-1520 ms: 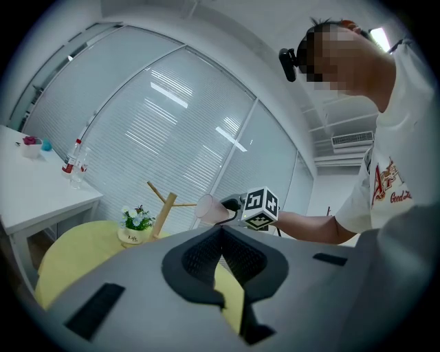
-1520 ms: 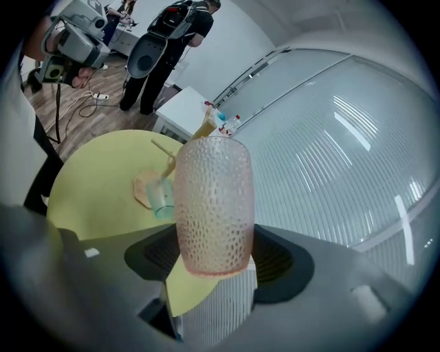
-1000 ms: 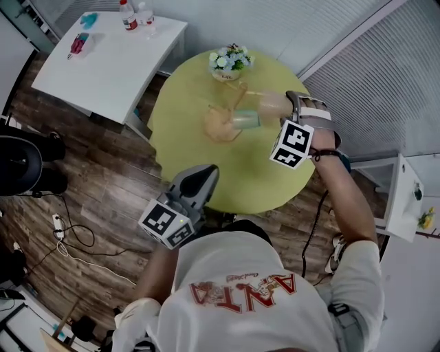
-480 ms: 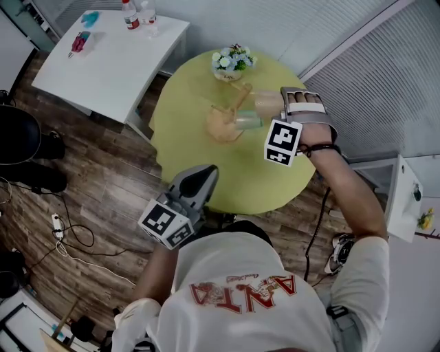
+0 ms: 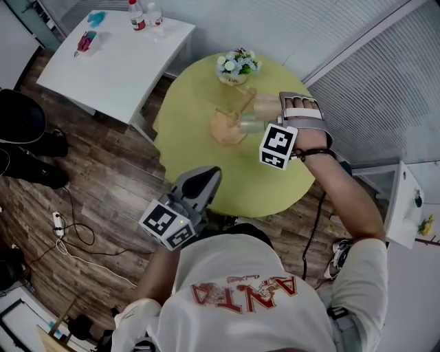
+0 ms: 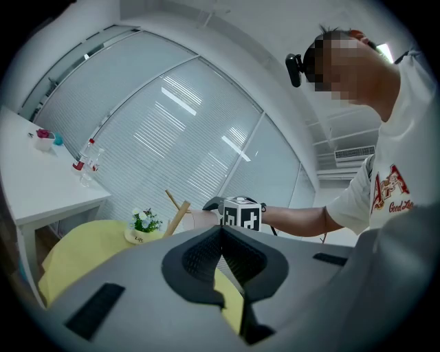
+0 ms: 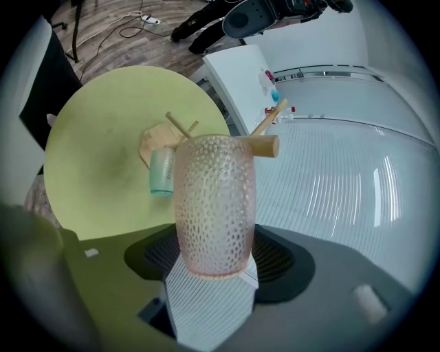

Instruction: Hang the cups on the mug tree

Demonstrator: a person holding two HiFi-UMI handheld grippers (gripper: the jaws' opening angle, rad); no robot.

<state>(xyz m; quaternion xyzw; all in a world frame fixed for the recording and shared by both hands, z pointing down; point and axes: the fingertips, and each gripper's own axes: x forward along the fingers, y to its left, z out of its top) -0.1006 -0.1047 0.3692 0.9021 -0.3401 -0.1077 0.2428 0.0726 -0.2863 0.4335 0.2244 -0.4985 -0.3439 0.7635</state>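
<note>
A wooden mug tree (image 5: 230,120) stands on the round yellow-green table (image 5: 185,117). Its pegs (image 7: 265,144) rise just behind the pink dimpled cup (image 7: 214,203), on which my right gripper (image 5: 276,108) is shut, holding it by its base right beside the tree. A pale green cup (image 5: 251,124) hangs low on the tree, also seen as the green cup (image 7: 162,172) by the tree's base (image 7: 157,143). My left gripper (image 5: 205,177) hovers at the table's near edge, jaws shut and empty, and the left gripper (image 6: 221,229) faces the tree (image 6: 177,210).
A small flower pot (image 5: 237,65) sits at the table's far side behind the tree. A white table (image 5: 117,58) with bottles (image 5: 137,14) stands far left. A black chair (image 5: 20,120) and floor cables (image 5: 75,234) lie left; a white shelf (image 5: 402,199) is right.
My right gripper has carried the pink cup a little leftward, closer to the mug tree. The left gripper has stayed in place.
</note>
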